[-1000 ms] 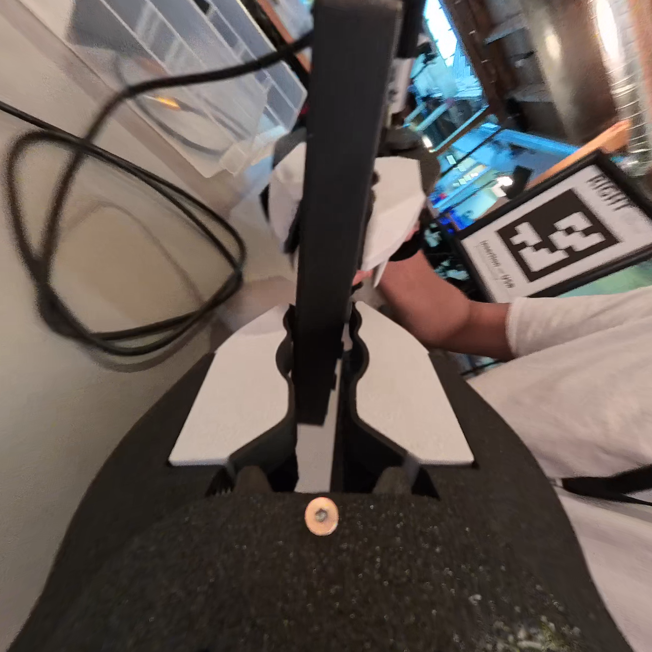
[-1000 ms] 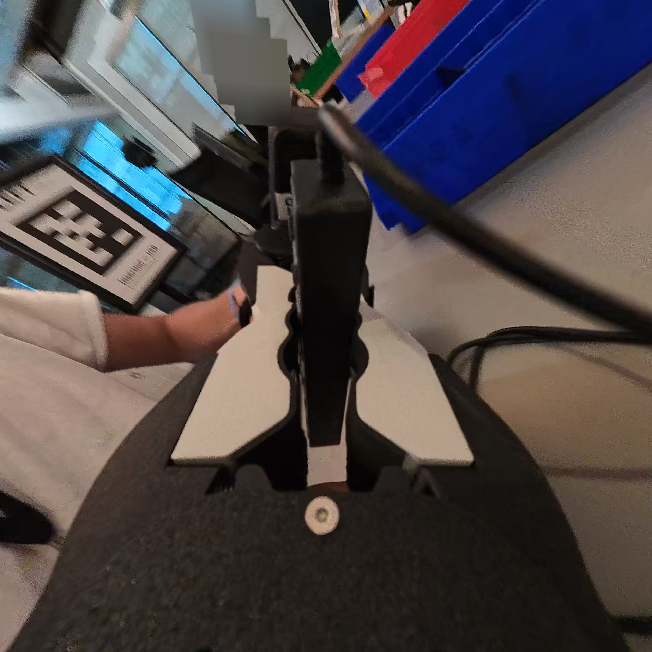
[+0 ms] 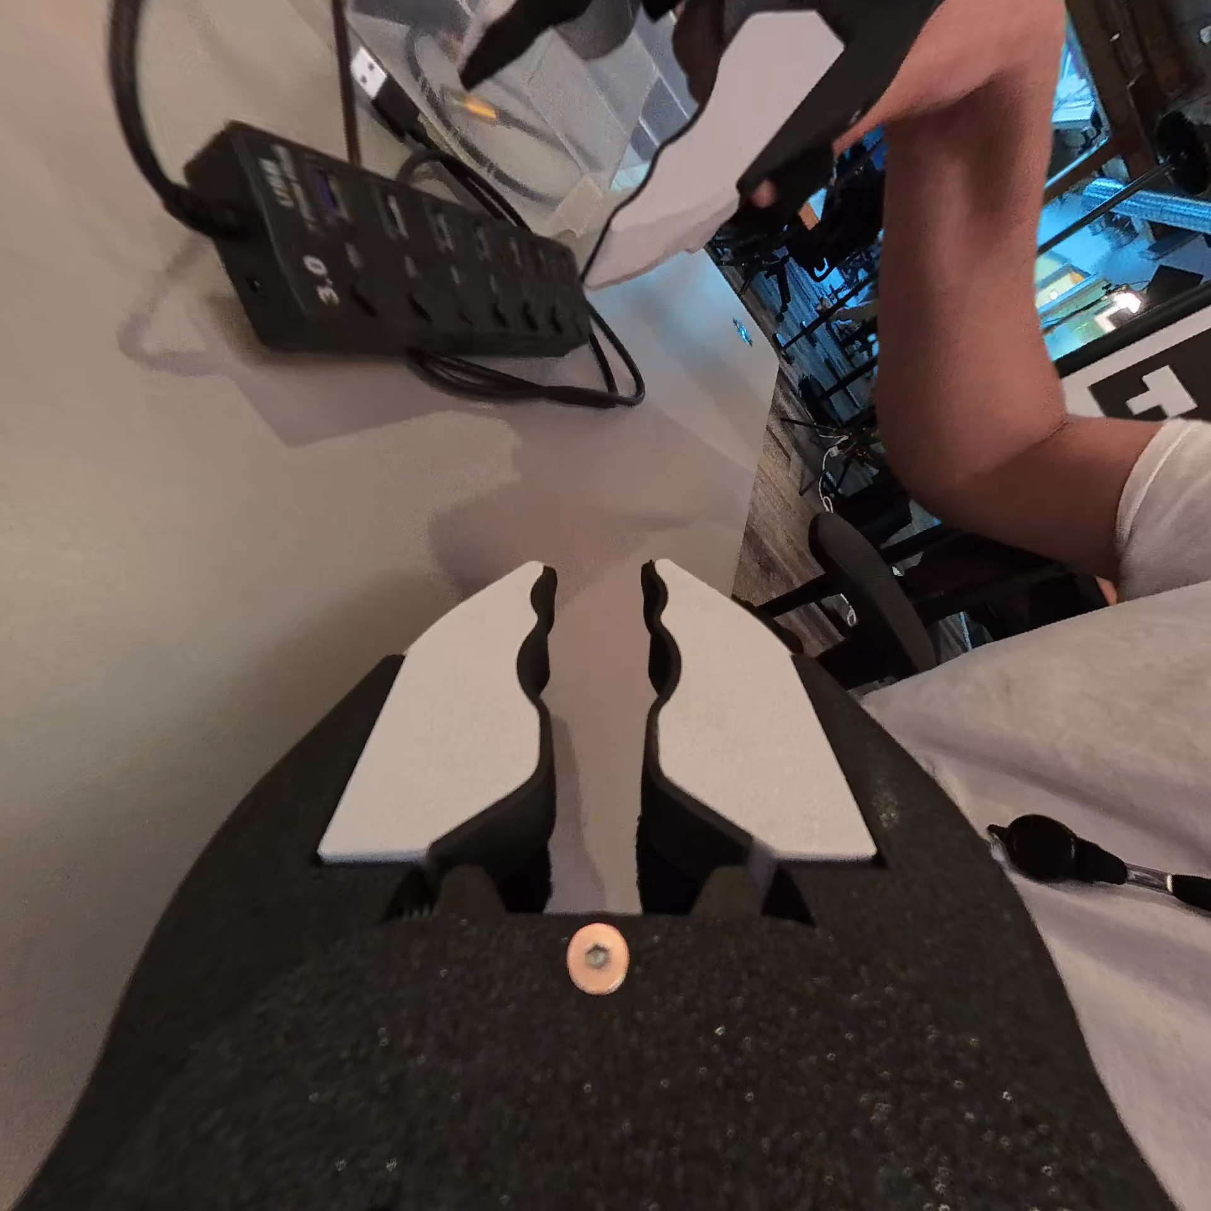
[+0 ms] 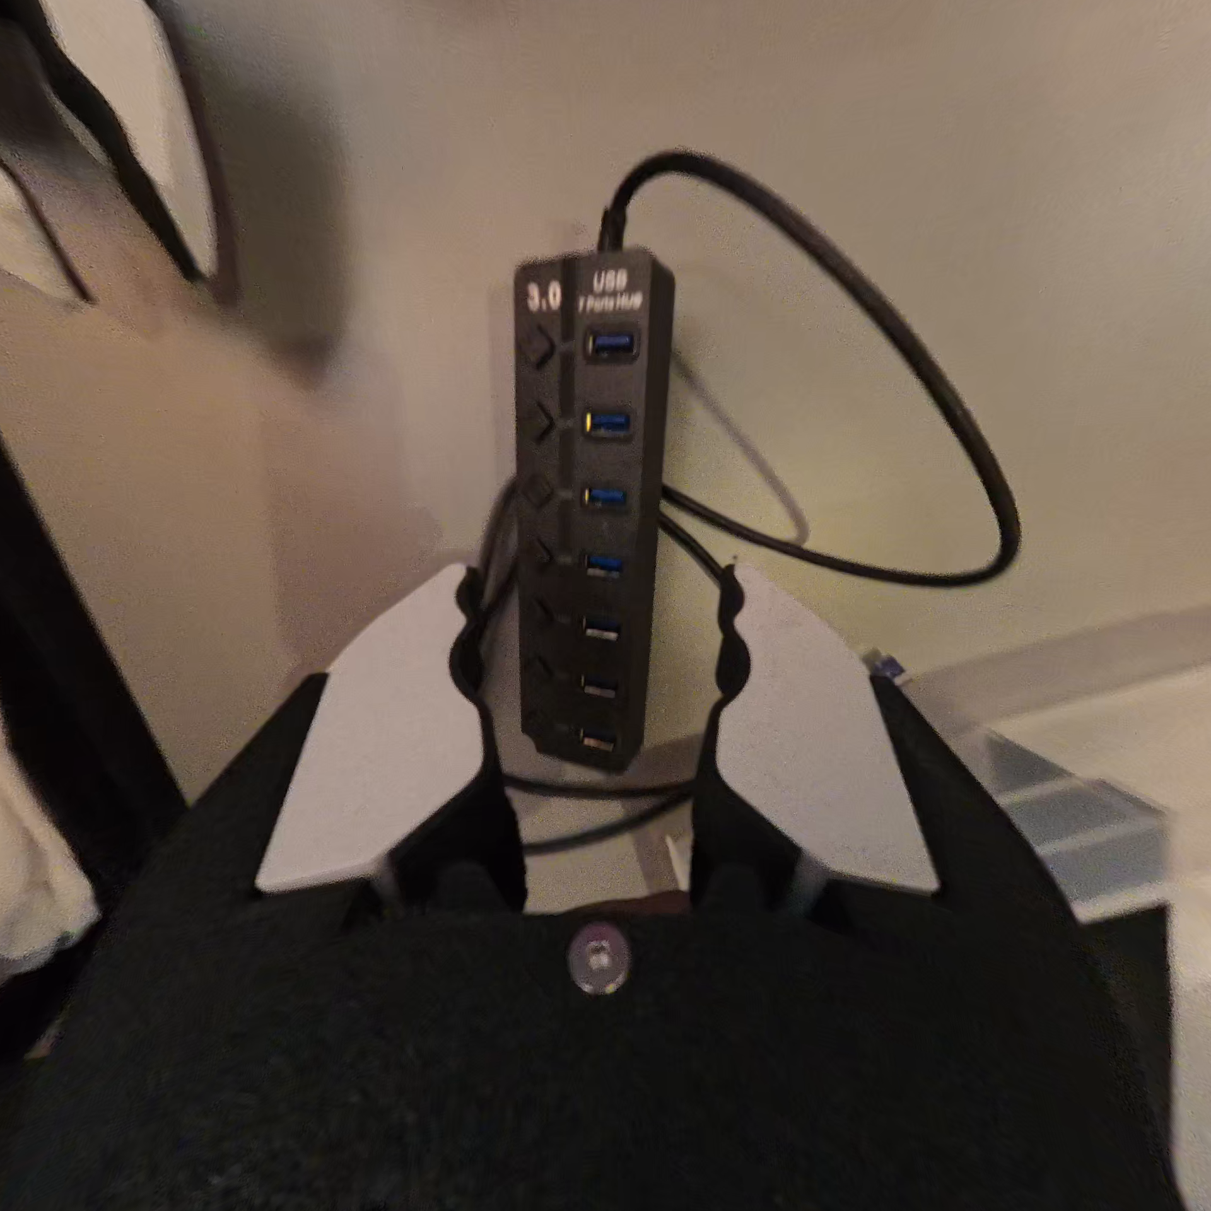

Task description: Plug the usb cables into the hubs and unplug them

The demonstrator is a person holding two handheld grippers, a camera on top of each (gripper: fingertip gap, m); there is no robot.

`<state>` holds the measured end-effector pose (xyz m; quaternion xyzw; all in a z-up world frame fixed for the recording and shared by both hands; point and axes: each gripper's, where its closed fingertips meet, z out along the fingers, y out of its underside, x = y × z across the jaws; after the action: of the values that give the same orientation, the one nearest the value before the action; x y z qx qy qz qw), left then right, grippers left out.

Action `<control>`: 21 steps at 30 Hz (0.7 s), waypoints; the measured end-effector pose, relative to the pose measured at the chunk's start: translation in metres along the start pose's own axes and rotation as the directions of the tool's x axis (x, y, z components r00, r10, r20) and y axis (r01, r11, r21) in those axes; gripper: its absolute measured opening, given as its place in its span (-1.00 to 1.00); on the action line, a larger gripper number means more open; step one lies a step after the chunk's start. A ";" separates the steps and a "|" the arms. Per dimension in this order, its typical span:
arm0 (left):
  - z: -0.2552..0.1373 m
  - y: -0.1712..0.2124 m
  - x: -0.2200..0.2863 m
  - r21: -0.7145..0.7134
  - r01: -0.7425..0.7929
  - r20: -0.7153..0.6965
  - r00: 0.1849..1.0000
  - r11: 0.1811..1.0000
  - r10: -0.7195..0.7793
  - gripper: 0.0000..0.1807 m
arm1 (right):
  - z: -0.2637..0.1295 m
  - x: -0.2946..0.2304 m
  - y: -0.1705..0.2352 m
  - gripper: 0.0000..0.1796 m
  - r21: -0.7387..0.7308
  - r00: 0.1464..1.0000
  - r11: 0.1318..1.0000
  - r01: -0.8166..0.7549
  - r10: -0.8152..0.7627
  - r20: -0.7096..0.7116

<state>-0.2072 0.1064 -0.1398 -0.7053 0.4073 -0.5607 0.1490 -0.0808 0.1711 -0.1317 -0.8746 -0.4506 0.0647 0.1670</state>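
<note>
Black seven-port USB hub (image 4: 593,504) lies flat on the beige table (image 3: 196,590), ports facing up, all seven empty. Its own black lead (image 4: 917,419) leaves the far end and loops round on the tabletop beside it. A loose USB-A plug (image 3: 375,78) with metal tip rests near the hub's cabled end, just before a clear plastic organiser box (image 3: 576,151).

Right gripper (image 4: 599,583): jaws spread wide, nothing held, poised above the near end of the hub, the body showing between the fingers; contact with the hub cannot be confirmed. Left gripper (image 3: 597,576): jaws parted, empty, over bare table, well apart from the hub.

Handling assessment: the hub appears a light, rigid plastic bar with smooth sides, and is likely to slide or tip under insertion force. It should be pinched across its narrow width at the long side walls, clear of ports and switch buttons. The cable is limp and offers no control; take the moulded plug housing behind the metal shell, squarely, as a skewed plug may jam or lift the hub
</note>
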 end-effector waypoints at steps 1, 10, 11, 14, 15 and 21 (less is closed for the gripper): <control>0.002 0.001 0.000 -0.009 -0.003 -0.002 1.000 1.000 0.003 -0.72 | 0.002 0.003 0.004 -0.15 -0.033 0.999 0.999 0.011 -0.012 -0.030; 0.015 0.011 0.009 -0.079 -0.055 -0.016 0.998 0.995 0.054 -0.72 | 0.056 -0.008 0.008 0.21 -0.112 0.993 0.987 0.113 -0.116 -0.018; 0.015 0.012 0.009 -0.080 -0.057 -0.015 0.998 0.995 0.056 -0.72 | 0.062 -0.005 0.009 0.20 -0.125 0.993 0.986 0.113 -0.117 -0.025; 0.014 0.012 0.008 -0.081 -0.057 -0.014 0.998 0.995 0.056 -0.72 | 0.068 0.001 0.011 0.18 -0.130 0.996 0.987 0.092 -0.088 0.032; 0.013 0.012 0.008 -0.080 -0.055 -0.013 0.998 0.995 0.054 -0.72 | 0.069 0.000 0.014 0.17 -0.134 0.995 0.987 0.090 -0.082 0.063; 0.008 0.010 0.003 -0.072 -0.050 0.002 0.999 0.996 0.050 -0.73 | 0.064 -0.001 0.017 -0.18 -0.212 0.994 0.972 0.100 -0.086 0.073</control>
<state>-0.2036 0.0956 -0.1477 -0.7010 0.4443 -0.5404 0.1384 -0.0848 0.1759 -0.1974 -0.8629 -0.5005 0.0352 0.0598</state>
